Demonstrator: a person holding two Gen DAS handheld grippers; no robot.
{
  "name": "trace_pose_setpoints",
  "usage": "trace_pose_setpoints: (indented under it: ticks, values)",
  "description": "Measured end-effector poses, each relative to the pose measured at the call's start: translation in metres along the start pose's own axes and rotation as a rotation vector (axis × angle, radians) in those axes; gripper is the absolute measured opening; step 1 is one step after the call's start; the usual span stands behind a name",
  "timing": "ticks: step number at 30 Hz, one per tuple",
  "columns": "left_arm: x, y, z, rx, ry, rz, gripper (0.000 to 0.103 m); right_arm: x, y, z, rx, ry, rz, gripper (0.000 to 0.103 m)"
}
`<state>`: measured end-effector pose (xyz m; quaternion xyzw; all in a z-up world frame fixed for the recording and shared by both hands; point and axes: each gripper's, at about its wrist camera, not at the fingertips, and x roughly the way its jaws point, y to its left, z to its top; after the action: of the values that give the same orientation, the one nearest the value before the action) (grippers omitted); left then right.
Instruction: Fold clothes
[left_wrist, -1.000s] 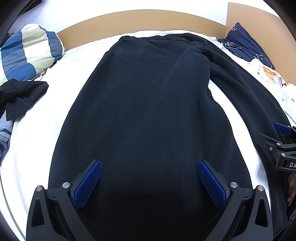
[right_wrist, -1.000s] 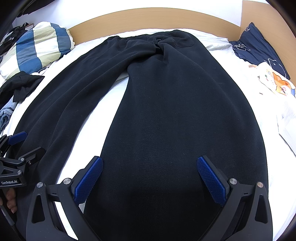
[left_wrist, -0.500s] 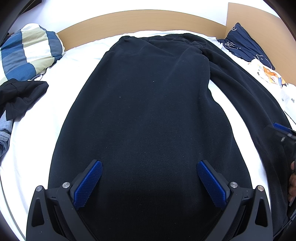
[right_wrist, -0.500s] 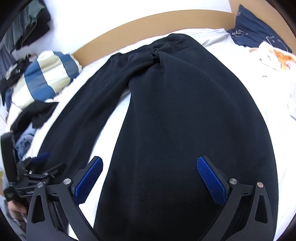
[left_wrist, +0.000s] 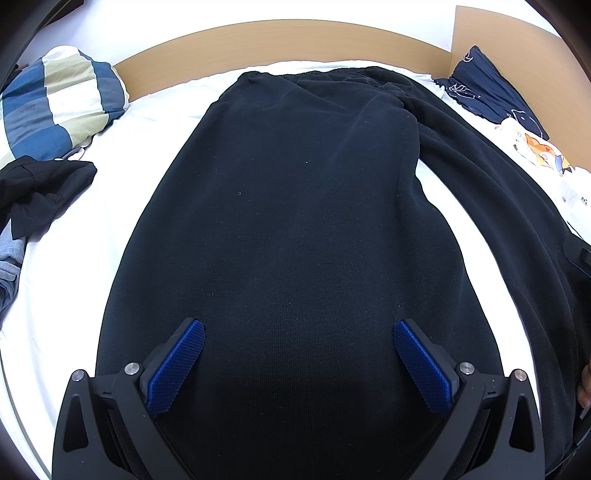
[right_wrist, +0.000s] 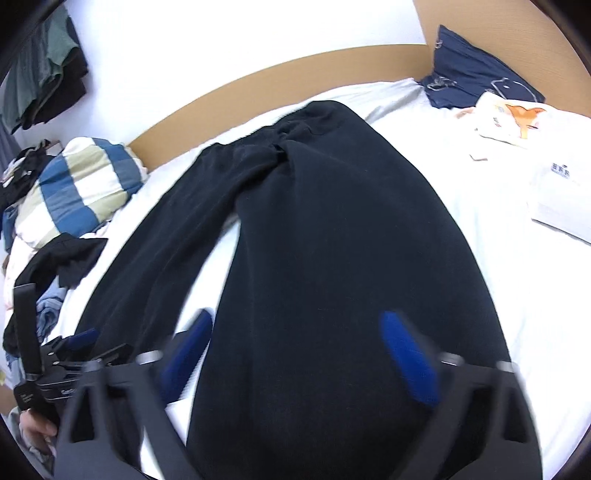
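Black sweatpants (left_wrist: 295, 221) lie spread flat on a white bed (left_wrist: 122, 147), waistband at the far side near the headboard and the two legs running toward me. My left gripper (left_wrist: 295, 343) is open, its blue pads straddling the left leg near its cuff end. In the right wrist view the same pants (right_wrist: 332, 240) show both legs, and my right gripper (right_wrist: 295, 347) hovers open over the right leg, blurred by motion. The left gripper (right_wrist: 83, 345) appears at the lower left of that view, a hand under it.
A blue, white and beige striped pillow (left_wrist: 55, 103) lies at the far left with crumpled dark clothes (left_wrist: 37, 192) beside it. A navy garment (left_wrist: 484, 88) and white printed clothes (right_wrist: 524, 147) lie at the far right. A wooden headboard (left_wrist: 280, 40) borders the bed.
The right gripper has swung and tilted to the right, its view rotating and blurring. In the left wrist view it slid out toward the right edge. The left gripper stayed still.
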<state>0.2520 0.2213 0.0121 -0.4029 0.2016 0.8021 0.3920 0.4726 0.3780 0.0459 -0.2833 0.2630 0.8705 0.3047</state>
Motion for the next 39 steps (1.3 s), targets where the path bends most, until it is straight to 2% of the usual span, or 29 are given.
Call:
trace_pose_setpoints:
  ticks: [1,5,7,9,11,14,17,20,23,24,25,26,27,28,30,32,35,36,39]
  values:
    - [0.0,0.0,0.0,0.0,0.0,0.0,0.103,0.0,0.001,0.0,0.002,0.001,-0.003,0.059]
    - [0.0,0.0,0.0,0.0,0.0,-0.001,0.103,0.0,-0.001,0.0,-0.004,-0.006,0.007,0.043]
    - [-0.001,0.0,0.0,-0.001,0.0,-0.001,0.103,0.001,-0.005,0.001,-0.004,-0.01,0.014,0.021]
    - [-0.001,0.001,-0.001,-0.001,0.0,-0.001,0.103,0.003,-0.009,0.001,0.012,-0.012,0.029,0.013]
    - [-0.001,0.0,0.0,-0.001,0.0,-0.002,0.103,0.004,-0.013,0.001,0.027,-0.016,0.044,0.009]
    - [0.0,0.0,0.0,-0.002,0.0,-0.002,0.103,0.0,-0.014,0.0,0.034,-0.034,0.062,0.009]
    - [0.0,0.0,0.0,-0.002,0.0,-0.002,0.103,-0.001,-0.007,0.0,0.002,-0.024,0.042,0.009]
    - [0.001,0.0,0.0,-0.002,-0.001,-0.002,0.103,0.003,0.0,-0.002,-0.035,0.02,0.026,0.016]
    - [0.001,0.0,0.001,-0.001,-0.001,-0.003,0.103,0.007,0.005,-0.006,-0.062,0.053,0.015,0.018]
    - [0.001,0.0,0.001,-0.001,-0.001,-0.002,0.103,0.007,0.006,-0.007,-0.066,0.056,0.012,0.027]
    - [0.001,0.0,0.001,-0.001,-0.001,-0.002,0.103,0.006,0.006,-0.007,-0.068,0.056,0.011,0.041]
    - [0.001,0.0,0.001,-0.001,-0.001,-0.003,0.103,0.005,0.005,-0.007,-0.063,0.05,0.023,0.048]
    - [0.001,0.0,0.001,-0.001,-0.001,-0.002,0.103,0.004,0.002,-0.008,-0.051,0.038,0.046,0.062]
    - [0.001,0.0,0.001,-0.001,-0.001,-0.002,0.103,0.003,0.0,-0.008,-0.037,0.027,0.071,0.068]
    - [0.001,0.0,0.0,-0.003,-0.001,-0.003,0.103,0.003,-0.005,-0.009,-0.003,0.023,0.115,0.069]
    - [0.001,0.0,0.0,-0.004,-0.001,-0.003,0.103,0.006,-0.008,-0.011,0.022,0.039,0.142,0.076]
    - [0.001,0.0,0.0,-0.004,-0.001,-0.002,0.103,0.008,-0.008,-0.012,0.041,0.053,0.189,0.094]
    - [0.001,0.0,0.0,-0.004,-0.001,-0.002,0.103,0.008,-0.006,-0.012,0.039,0.051,0.208,0.102]
    - [0.001,0.0,0.0,-0.002,-0.002,0.001,0.103,0.009,-0.004,-0.013,0.038,0.052,0.229,0.103]
